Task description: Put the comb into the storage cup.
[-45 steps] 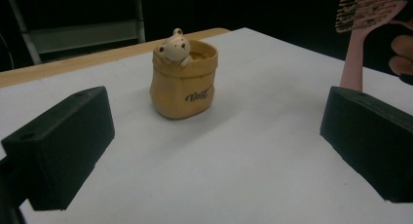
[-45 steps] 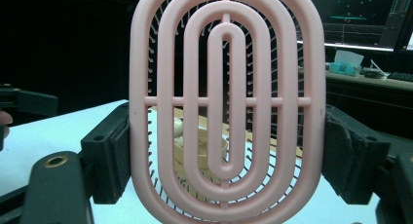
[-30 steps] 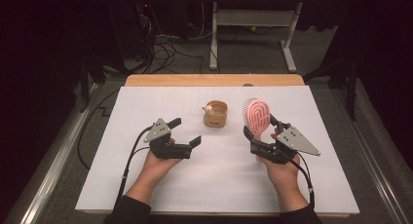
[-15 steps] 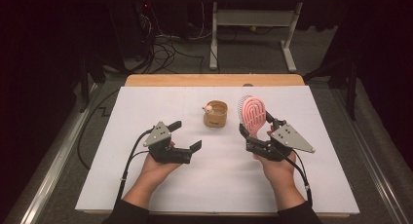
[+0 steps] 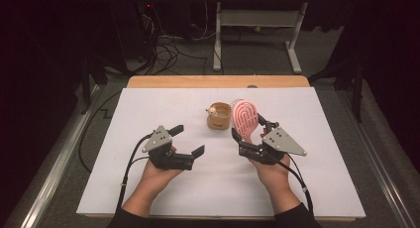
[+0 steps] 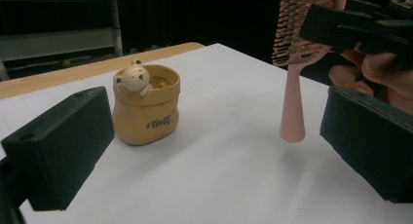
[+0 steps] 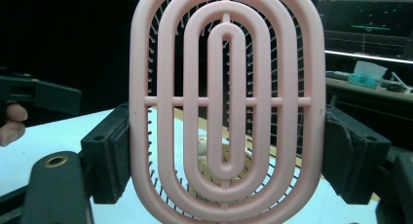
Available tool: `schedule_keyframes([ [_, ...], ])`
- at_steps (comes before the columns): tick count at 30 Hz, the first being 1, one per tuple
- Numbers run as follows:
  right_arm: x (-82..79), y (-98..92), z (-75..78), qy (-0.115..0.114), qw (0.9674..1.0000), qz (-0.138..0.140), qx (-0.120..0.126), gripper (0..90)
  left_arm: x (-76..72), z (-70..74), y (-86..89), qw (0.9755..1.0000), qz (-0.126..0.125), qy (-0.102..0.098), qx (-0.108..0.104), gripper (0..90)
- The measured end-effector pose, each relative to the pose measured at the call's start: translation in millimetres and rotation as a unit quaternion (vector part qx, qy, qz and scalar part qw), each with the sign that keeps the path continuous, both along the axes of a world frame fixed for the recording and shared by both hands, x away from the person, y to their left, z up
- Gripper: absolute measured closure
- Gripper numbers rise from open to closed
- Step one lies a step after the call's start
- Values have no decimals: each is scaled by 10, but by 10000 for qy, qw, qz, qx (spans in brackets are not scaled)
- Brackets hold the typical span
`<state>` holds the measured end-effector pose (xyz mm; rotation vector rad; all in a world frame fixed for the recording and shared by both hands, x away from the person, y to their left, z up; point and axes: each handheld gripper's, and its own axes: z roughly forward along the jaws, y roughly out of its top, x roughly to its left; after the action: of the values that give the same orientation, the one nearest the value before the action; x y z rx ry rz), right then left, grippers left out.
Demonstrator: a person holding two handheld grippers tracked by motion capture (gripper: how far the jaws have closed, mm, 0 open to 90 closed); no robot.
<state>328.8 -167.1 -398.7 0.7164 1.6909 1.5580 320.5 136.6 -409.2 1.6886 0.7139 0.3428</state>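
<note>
pink plastic hairbrush stands upright in the right gripper, its oval head clamped from both sides by the fingers, bristles facing away from that gripper's camera. in the left gripper view the brush handle points straight down with its tip just above the white worktop, hanging clear of the sheet with a faint shadow under it. the right hand comes in from the near edge of the worktop.

just beside the brush head, on its left in the high view, sits a small tan ceramic pot with a little bear figure leaning over its rim and dark lettering on its front. the pot stands upright near the middle of the worktop, towards the far side. whether the brush touches it cannot be told from above; in the left gripper view they stand apart.

the left gripper is held low over the worktop, left of the pot and nearer the person, with its fingers spread wide and nothing between them. its camera looks towards the pot and the brush handle. a wooden strip runs along the far edge of the worktop.
</note>
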Motion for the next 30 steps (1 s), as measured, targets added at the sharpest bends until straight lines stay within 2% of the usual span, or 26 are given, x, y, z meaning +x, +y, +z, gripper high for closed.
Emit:
schedule_keyframes([
  [8, -56, 143, -41, -71, 9999, 140, -38, 198, -76, 98, -28, 9998, -88, -122, -99, 0],
  [15, -96, 284, -74, -139, 9994, 307, -75, 198, -108, 147, -35, 9998, -76, -123, -126, 0],
  [21, -113, 382, -67, -226, 9988, 395, -195, 198, -163, 234, -30, 9996, -78, -198, -164, 0],
  [30, -244, 485, -104, -290, 9975, 573, -306, 198, -260, 326, -88, 9995, -96, -250, -156, 0],
])
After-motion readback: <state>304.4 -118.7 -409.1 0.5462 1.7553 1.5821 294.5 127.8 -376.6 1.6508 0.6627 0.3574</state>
